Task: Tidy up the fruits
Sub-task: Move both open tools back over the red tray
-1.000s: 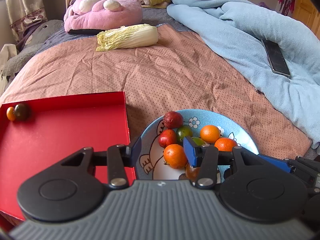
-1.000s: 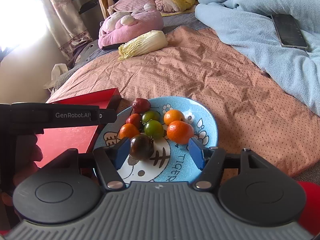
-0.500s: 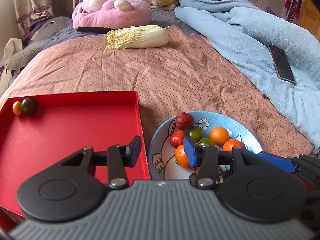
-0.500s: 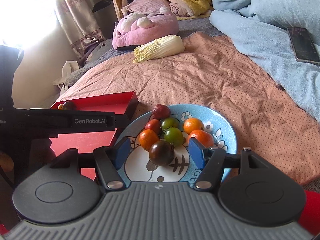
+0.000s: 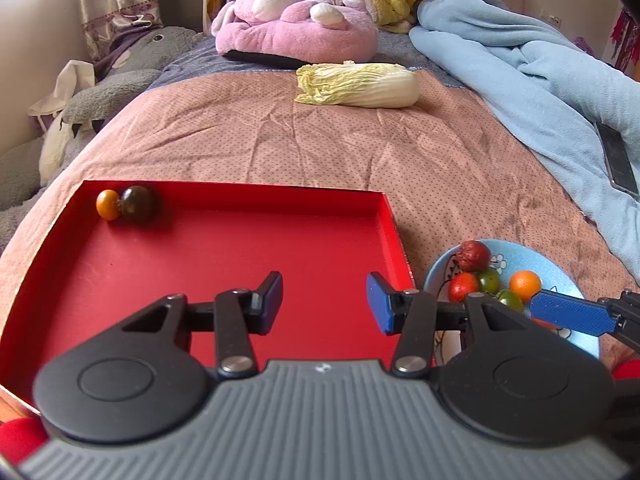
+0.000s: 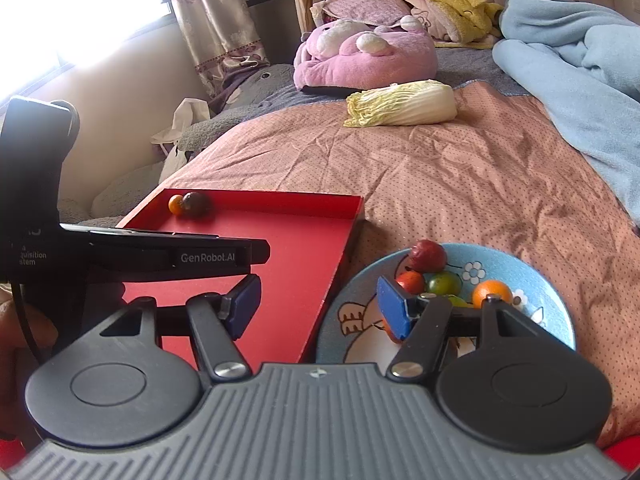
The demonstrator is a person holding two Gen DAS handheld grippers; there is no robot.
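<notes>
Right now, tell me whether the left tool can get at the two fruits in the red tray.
Probably yes. The left tool is open and empty above the tray, and bare tray floor lies between it and the two fruits in the far left corner.

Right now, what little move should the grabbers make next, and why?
Probably swing the right gripper right, over the blue plate, and down around one fruit. Its jaws are open and empty, straddling the red tray edge; only two fruits sit in the tray, while several wait on the plate.
</notes>
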